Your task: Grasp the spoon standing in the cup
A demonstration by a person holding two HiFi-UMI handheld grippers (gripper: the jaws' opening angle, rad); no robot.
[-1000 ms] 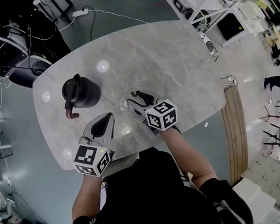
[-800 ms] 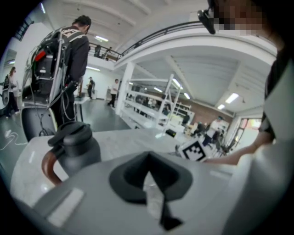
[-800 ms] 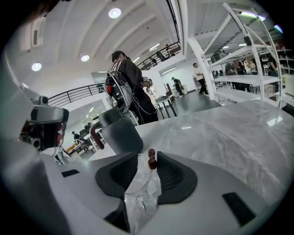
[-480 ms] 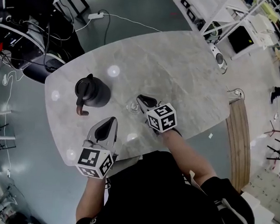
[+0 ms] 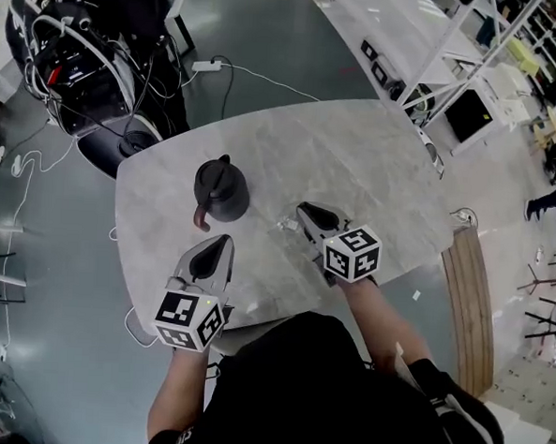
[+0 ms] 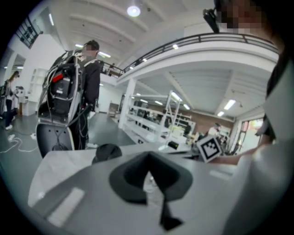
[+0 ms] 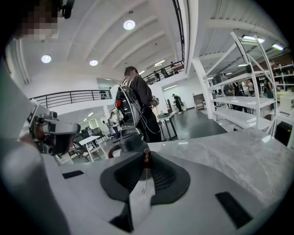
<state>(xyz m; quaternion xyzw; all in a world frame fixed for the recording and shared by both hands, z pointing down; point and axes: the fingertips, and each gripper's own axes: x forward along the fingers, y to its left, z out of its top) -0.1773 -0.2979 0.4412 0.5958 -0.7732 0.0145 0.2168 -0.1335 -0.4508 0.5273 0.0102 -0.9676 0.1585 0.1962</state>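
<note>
Right tongs [image 5: 304, 211] pinch the thin brown-tipped metal spoon [image 7: 145, 159] standing in the small clear glass cup [image 5: 285, 222] on the grey marbled bench [image 5: 366, 161], a black jug with a brown handle [image 5: 222, 187] near beyond, while left tongs [image 5: 224, 245] hover pressed together, empty.

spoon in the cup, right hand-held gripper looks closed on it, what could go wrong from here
1. The right hand-held gripper pinches the spoon only by its thin top end, so it may slip or swivel when lifted.
2. The glass cup looks light, so a sideways pull on the spoon could tip it.
3. The black kettle stands nearby, so a wide swing that way might hit it.
</note>
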